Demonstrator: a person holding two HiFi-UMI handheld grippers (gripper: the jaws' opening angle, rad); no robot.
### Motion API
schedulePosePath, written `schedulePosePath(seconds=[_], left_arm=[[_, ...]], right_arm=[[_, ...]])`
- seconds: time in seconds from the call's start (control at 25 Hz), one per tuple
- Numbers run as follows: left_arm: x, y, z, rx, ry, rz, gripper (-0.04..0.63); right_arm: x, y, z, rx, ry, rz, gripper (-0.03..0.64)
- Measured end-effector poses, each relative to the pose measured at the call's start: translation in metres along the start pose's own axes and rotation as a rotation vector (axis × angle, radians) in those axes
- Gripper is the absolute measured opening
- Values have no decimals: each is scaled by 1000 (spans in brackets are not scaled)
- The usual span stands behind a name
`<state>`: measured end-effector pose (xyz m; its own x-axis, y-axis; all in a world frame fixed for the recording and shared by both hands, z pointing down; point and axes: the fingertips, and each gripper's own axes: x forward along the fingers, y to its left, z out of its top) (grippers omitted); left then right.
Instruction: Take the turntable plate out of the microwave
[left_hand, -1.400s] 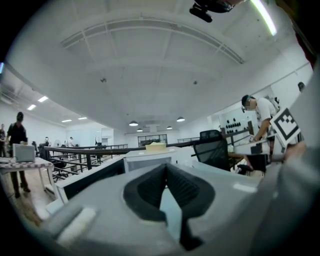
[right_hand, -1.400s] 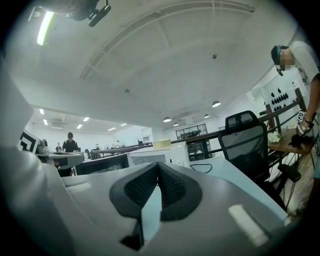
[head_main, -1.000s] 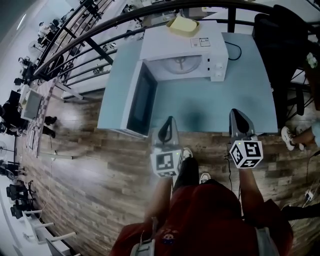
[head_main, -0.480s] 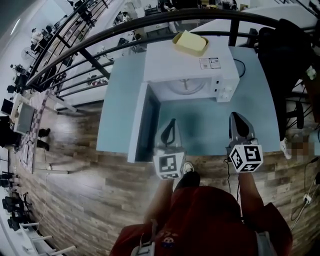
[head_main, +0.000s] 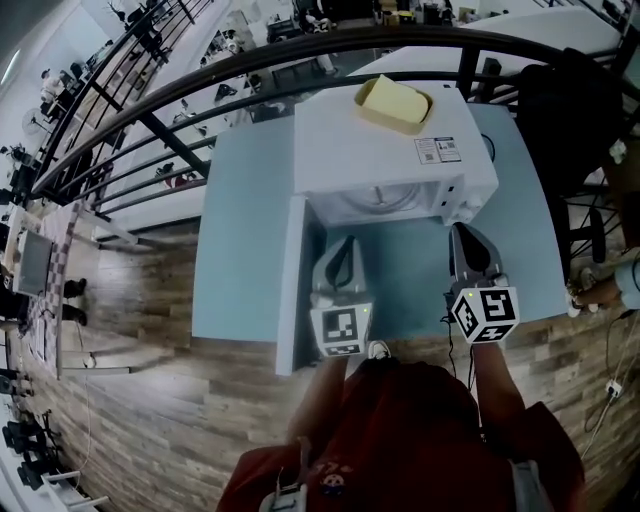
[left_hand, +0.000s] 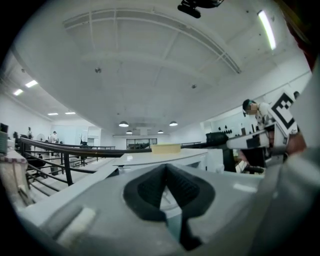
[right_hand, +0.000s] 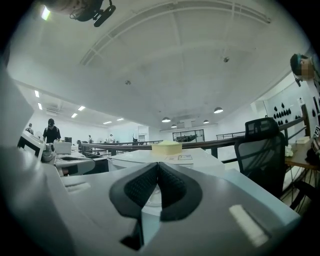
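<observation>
Nearest: a person (head_main: 400, 440) in a red top fills the bottom middle of the head view.
left gripper (head_main: 345, 245): its two jaws are pressed together with nothing between them. It sits over the table, in front of the open microwave.
right gripper (head_main: 463, 235): its jaws are pressed together too and hold nothing. It is right of the middle, near the microwave's right front corner.
table (head_main: 240, 250): light blue, in the middle.
door (head_main: 290, 285): swung open on the left side of the microwave.
turntable plate (head_main: 380, 203): inside the microwave; no gripper touches it.
microwave (head_main: 390, 150): white, in the upper middle.
yellow tray (head_main: 393, 103): on top of the microwave.
railing (head_main: 200, 80): dark, curving across the top.
</observation>
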<state>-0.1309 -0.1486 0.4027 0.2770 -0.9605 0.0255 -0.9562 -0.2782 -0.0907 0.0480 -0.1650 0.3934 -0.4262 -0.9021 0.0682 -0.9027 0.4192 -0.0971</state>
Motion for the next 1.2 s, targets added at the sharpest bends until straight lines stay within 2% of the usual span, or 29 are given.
schedulePosePath(seconds=[0.4,0.88,1.08,1.2], left_arm=[[28,13,-13,-11,-8,-71,2],[60,22,-36,-8,-1,-90,2],[67,21,-39,-57,-26,-98,2],[72,19,-48,-67,-12,-105,2]], right_arm=[[30,10,-11,-31,26,-25,2],[74,10,-34,-41,49,7,2],[89,9,-45,-53,70,8,2],[99,8,-54,-48,88,6,2]])
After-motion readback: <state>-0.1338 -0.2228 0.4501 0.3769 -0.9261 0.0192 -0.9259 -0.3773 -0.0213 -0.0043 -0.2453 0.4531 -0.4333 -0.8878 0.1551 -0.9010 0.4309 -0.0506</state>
